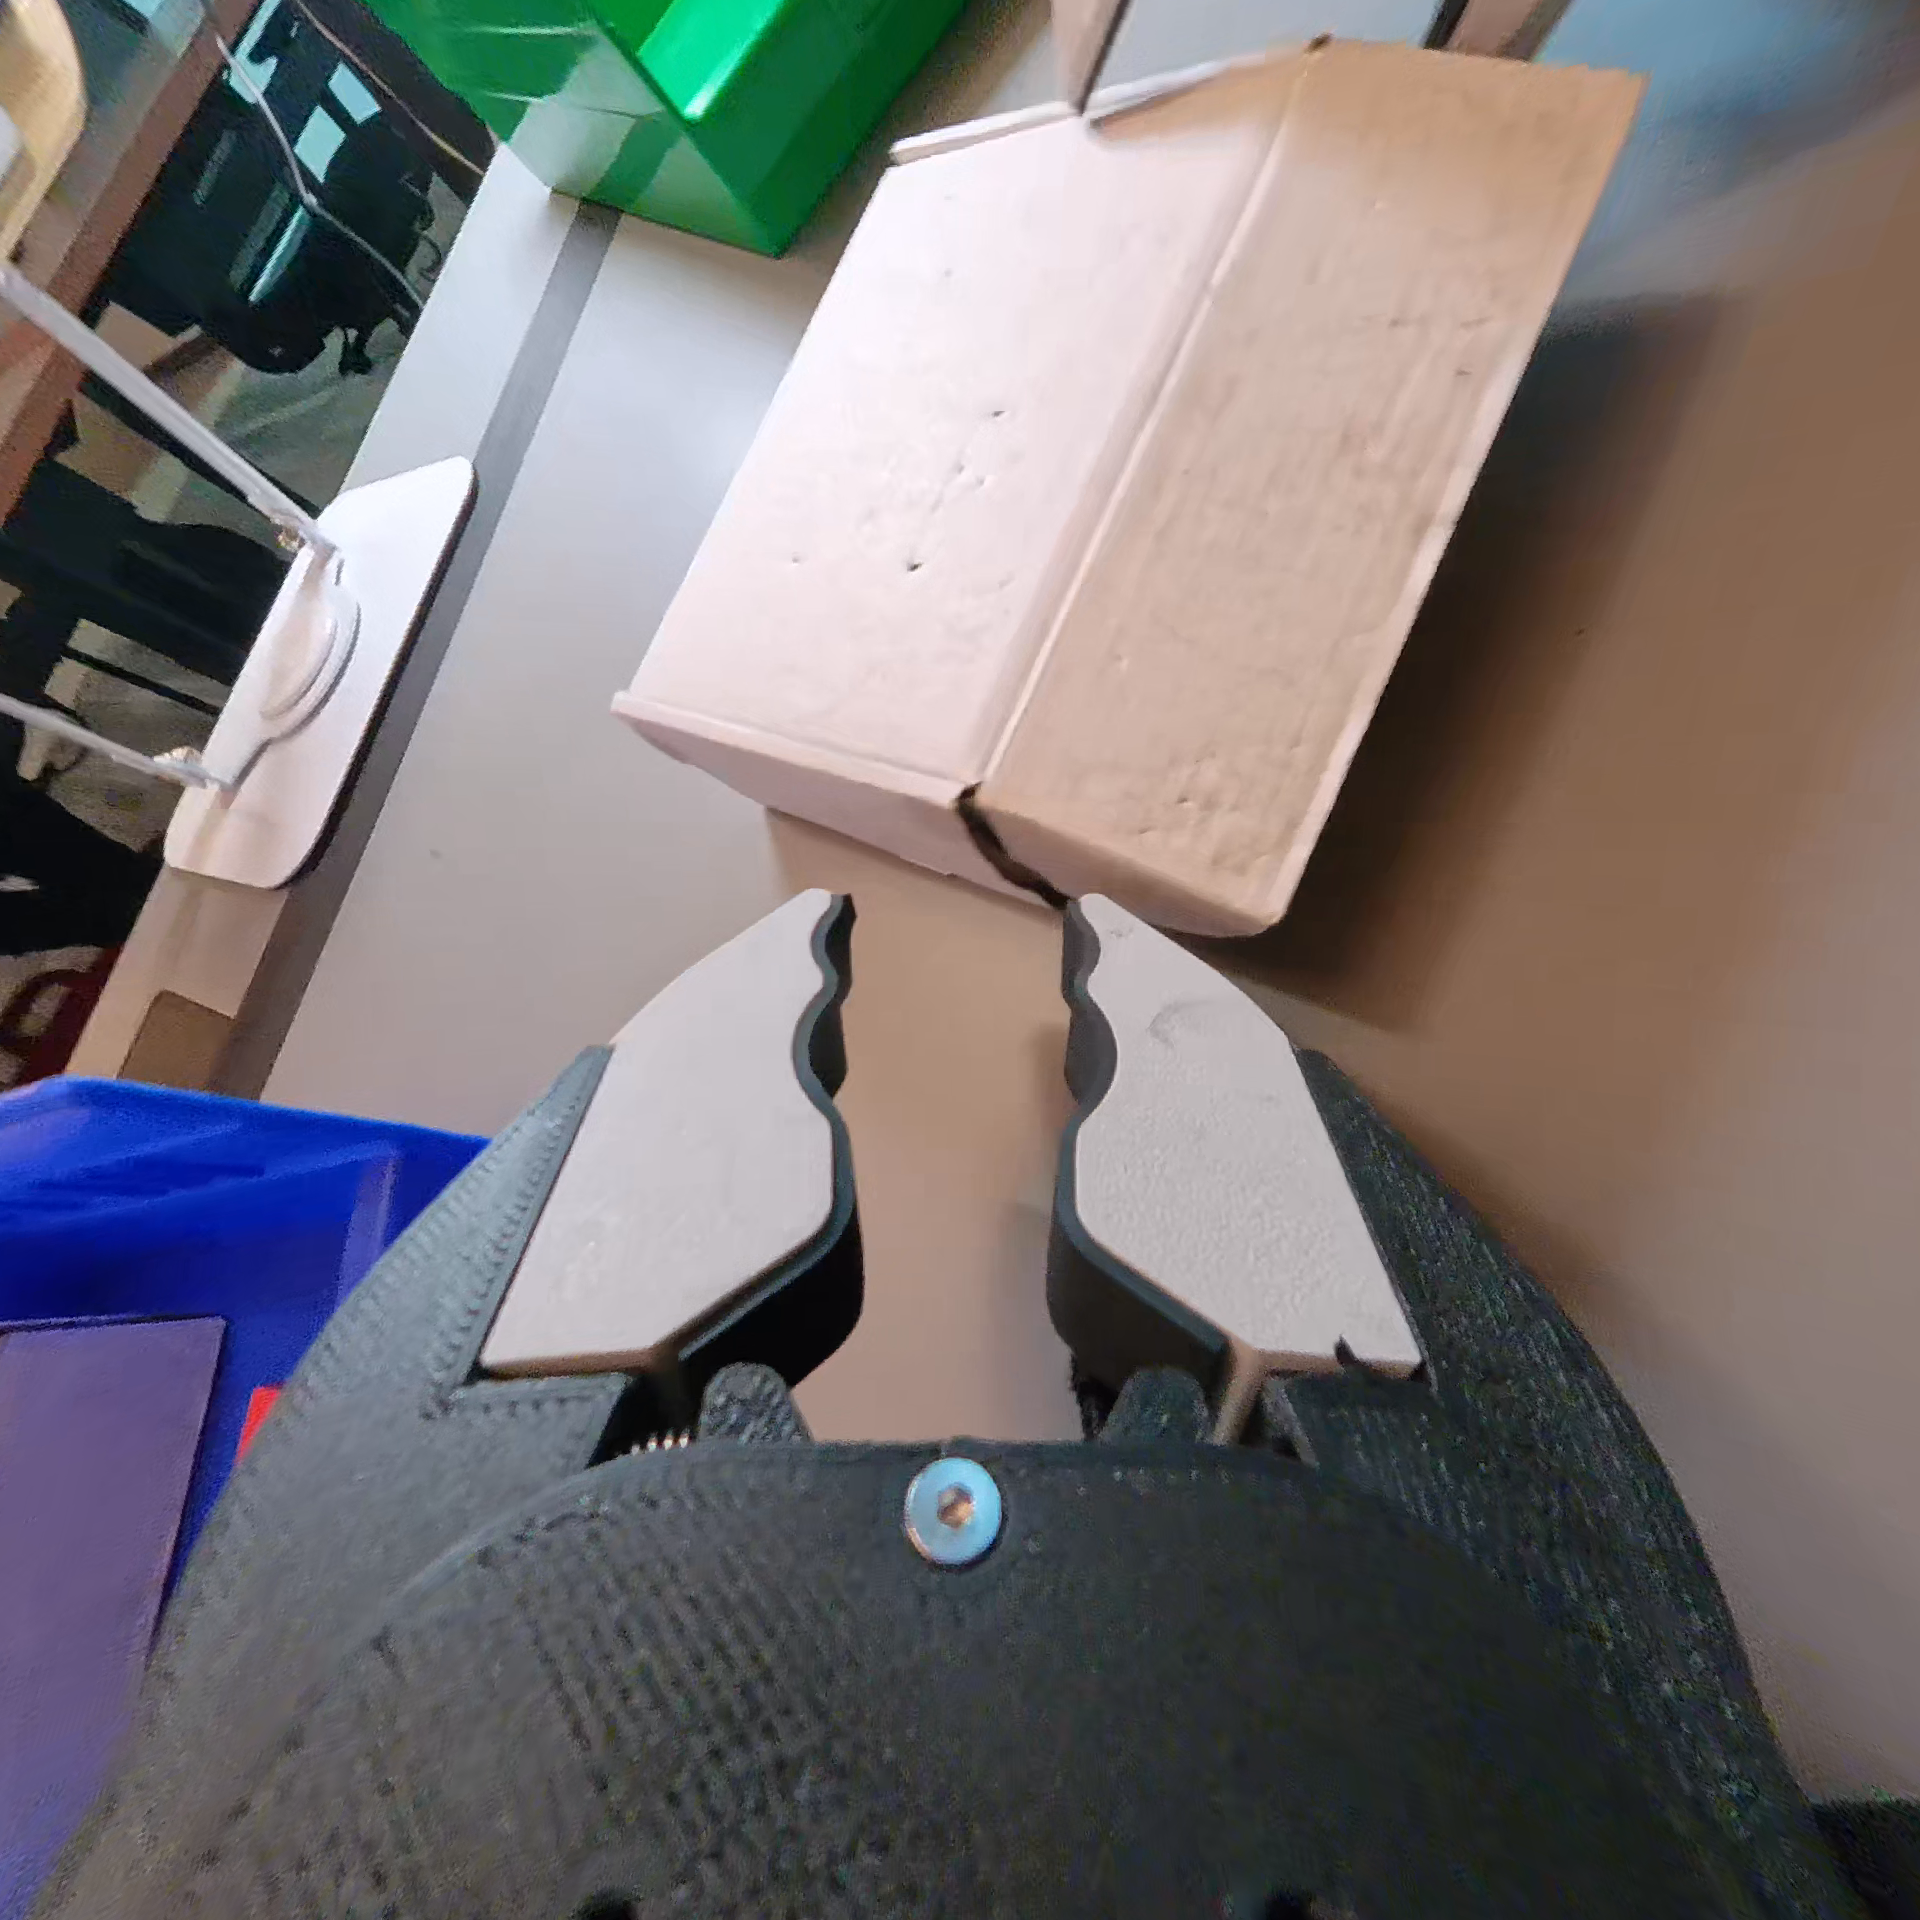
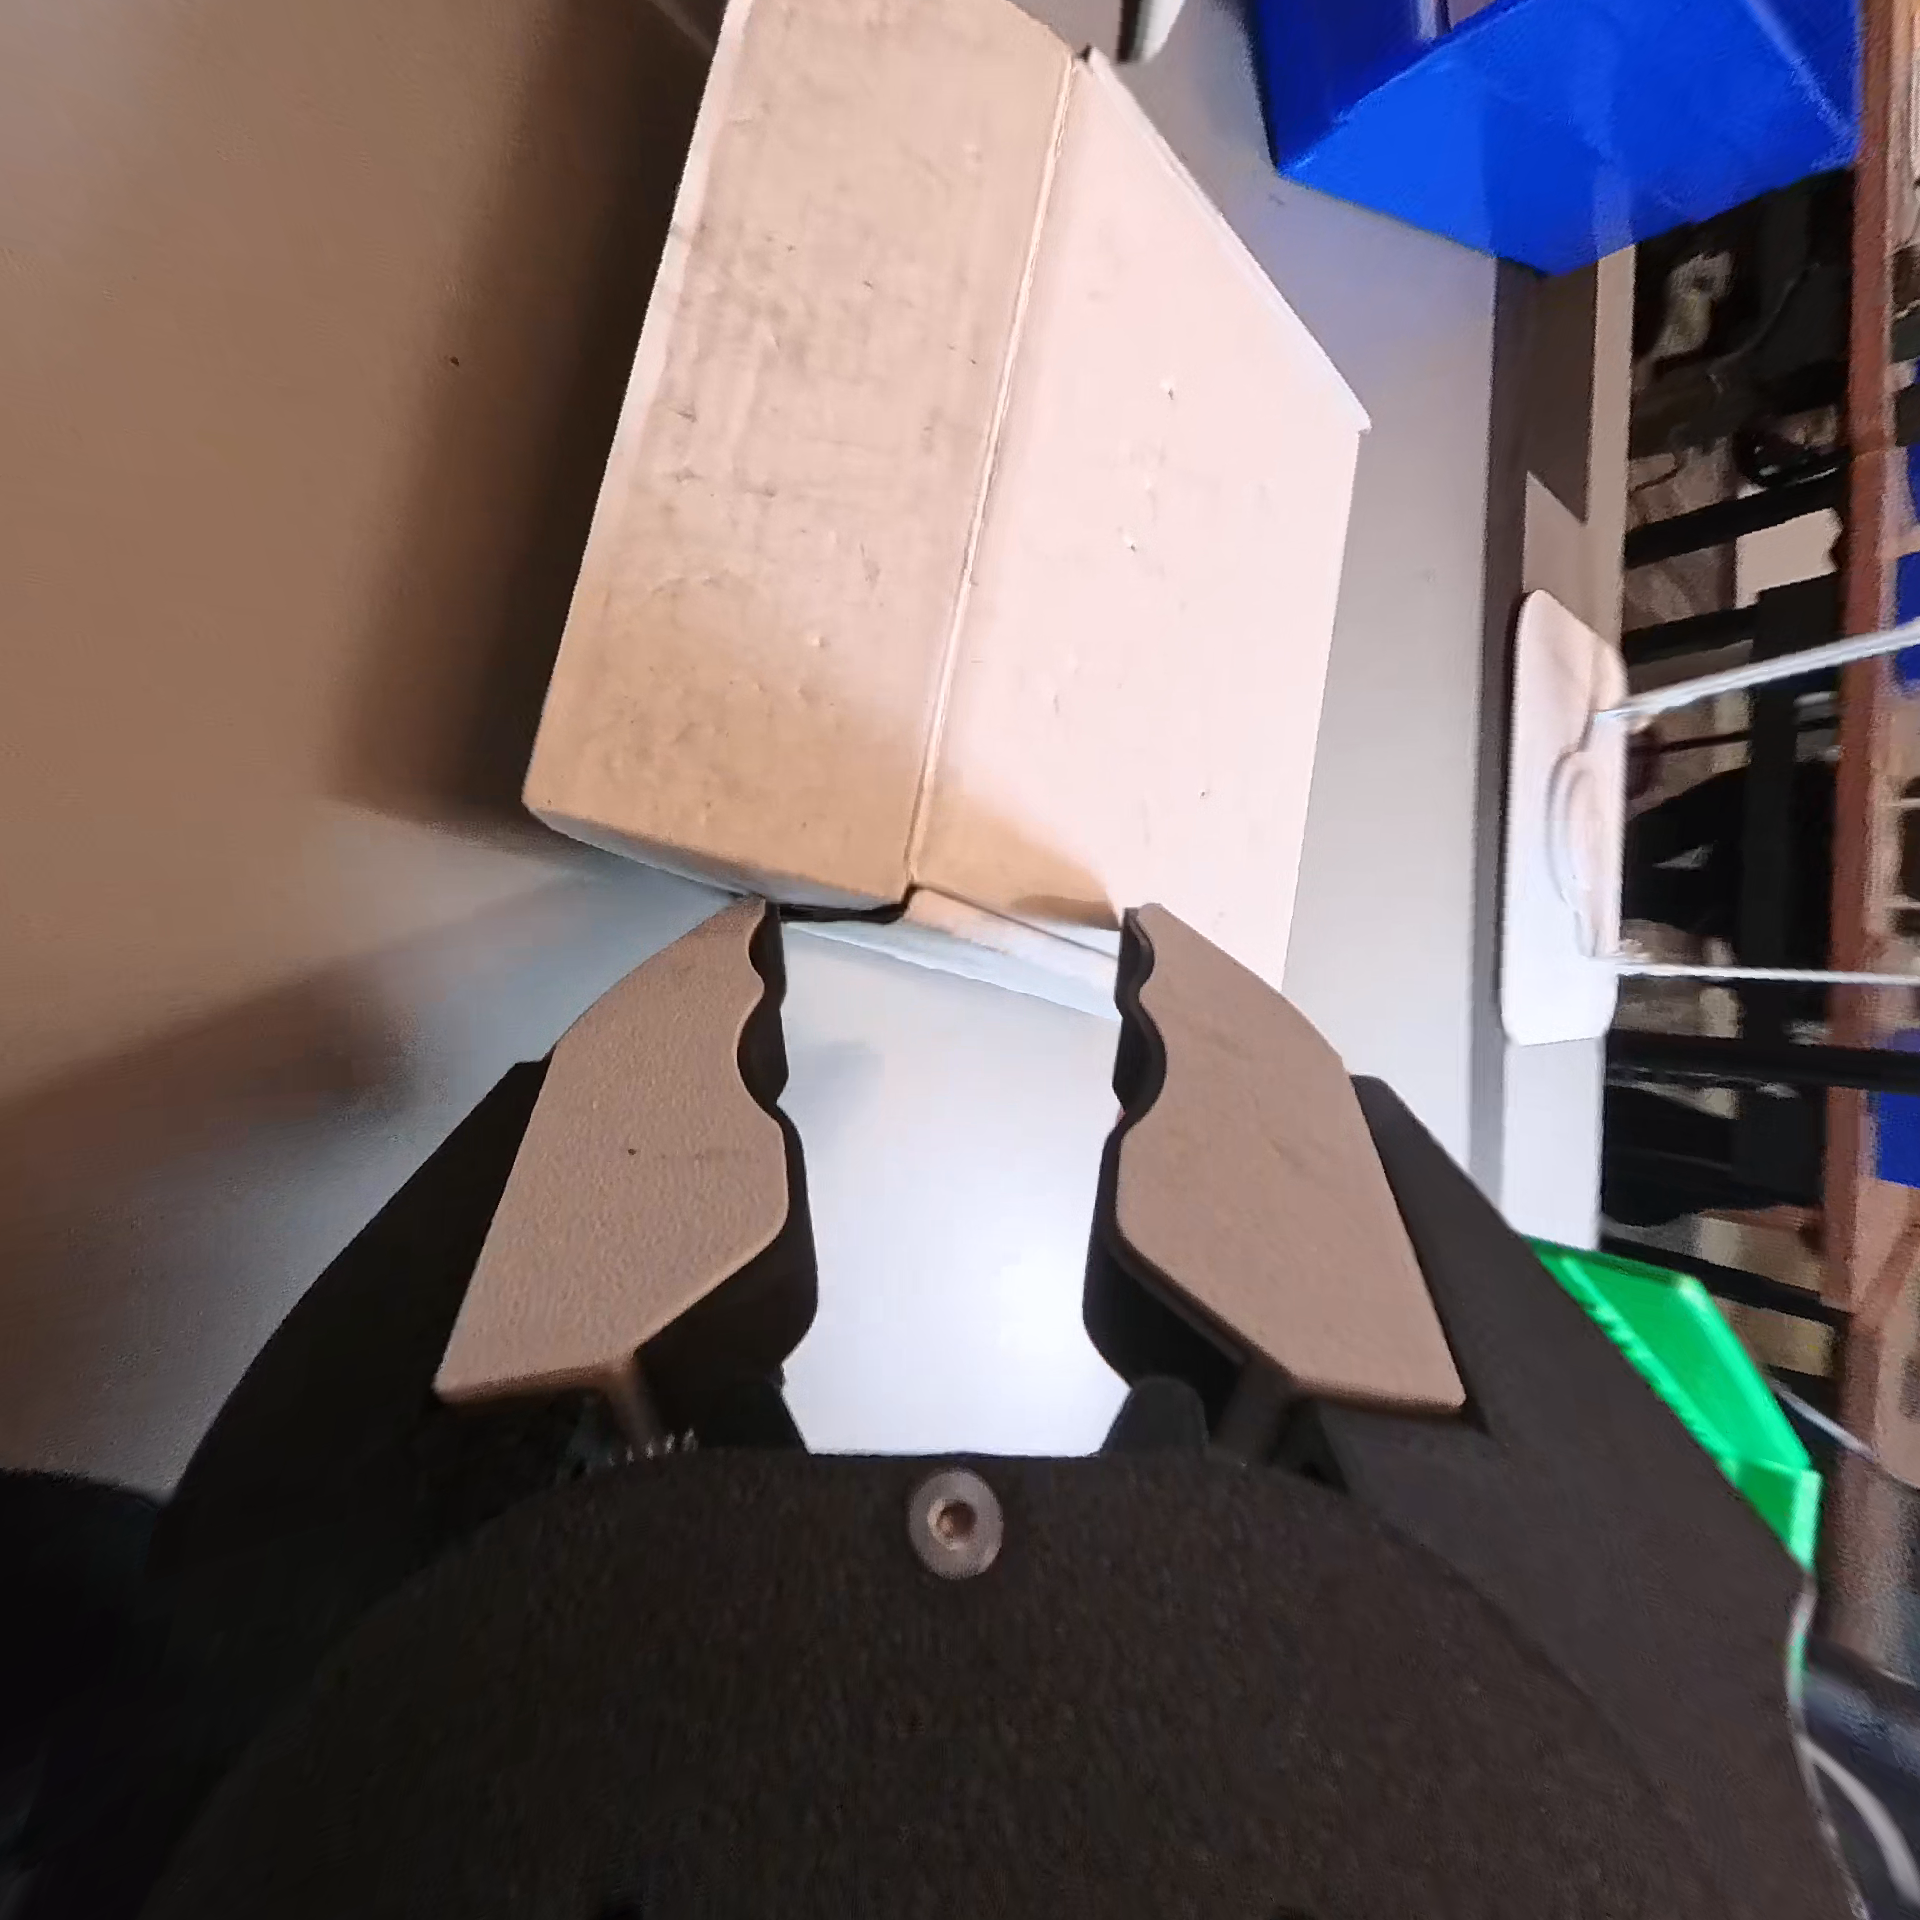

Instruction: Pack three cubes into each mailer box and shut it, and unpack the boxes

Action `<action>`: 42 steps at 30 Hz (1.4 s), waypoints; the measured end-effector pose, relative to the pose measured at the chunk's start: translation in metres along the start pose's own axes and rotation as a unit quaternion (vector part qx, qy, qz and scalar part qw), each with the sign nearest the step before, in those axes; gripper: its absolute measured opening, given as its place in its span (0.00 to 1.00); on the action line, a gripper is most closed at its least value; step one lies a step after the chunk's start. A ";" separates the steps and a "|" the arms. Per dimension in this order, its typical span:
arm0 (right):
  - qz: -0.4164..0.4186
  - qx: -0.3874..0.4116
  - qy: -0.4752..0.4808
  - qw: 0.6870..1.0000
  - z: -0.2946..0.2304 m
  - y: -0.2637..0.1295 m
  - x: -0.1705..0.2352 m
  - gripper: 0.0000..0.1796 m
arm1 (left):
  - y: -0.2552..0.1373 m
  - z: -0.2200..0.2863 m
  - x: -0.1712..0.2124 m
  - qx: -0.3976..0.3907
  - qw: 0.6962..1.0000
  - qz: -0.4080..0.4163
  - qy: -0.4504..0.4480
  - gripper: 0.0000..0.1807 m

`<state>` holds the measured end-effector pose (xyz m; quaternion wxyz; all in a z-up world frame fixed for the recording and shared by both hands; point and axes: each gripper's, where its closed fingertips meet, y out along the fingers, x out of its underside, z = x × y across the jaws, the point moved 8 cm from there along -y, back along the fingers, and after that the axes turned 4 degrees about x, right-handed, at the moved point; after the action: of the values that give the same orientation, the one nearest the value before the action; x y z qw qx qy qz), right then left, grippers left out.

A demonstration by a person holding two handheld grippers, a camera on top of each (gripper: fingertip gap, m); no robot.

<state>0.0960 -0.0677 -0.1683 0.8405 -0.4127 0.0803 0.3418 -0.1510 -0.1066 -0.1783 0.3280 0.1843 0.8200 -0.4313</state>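
Observation:
A closed cardboard mailer box (image 1: 1091, 499) lies on the table, lid down. It also shows in the right wrist view (image 2: 935, 499). My left gripper (image 1: 956, 914) is open and empty, its tips just short of the box's near corner. My right gripper (image 2: 945, 925) is open and empty, its tips right at the box's opposite end, straddling the corner seam. Whether they touch the cardboard I cannot tell. A purple cube (image 1: 94, 1475) and a bit of a red one (image 1: 260, 1418) lie in a blue bin (image 1: 187, 1174) at my left.
A green bin (image 1: 665, 104) stands beyond the box at the table's far edge; it shows at lower right in the right wrist view (image 2: 1662, 1382). The blue bin (image 2: 1558, 125) shows there too. A white stand base (image 1: 322, 675) sits near the table edge. The tips of one gripper are about 15 cm away from the tips of the other. My right tips are about 45 cm from the purple cube (image 1: 94, 1475), my left tips only 30 cm.

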 end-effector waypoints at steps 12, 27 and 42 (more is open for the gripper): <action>-0.020 -0.097 0.195 0.976 0.023 -0.010 0.007 0.46 | -0.010 -0.030 0.003 0.050 0.996 0.040 -0.066 0.29; -0.064 -0.064 0.114 0.989 0.021 0.011 0.018 0.49 | 0.009 -0.023 0.003 0.061 0.997 0.031 -0.029 0.30; -0.043 -0.126 0.163 0.978 0.015 0.007 0.026 0.47 | 0.002 -0.025 0.008 0.133 0.984 0.049 -0.106 0.35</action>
<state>0.1091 -0.0397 -0.1739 0.7712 -0.5687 0.1547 0.2405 -0.1650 -0.0845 -0.1742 0.4067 0.2193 0.7057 -0.5371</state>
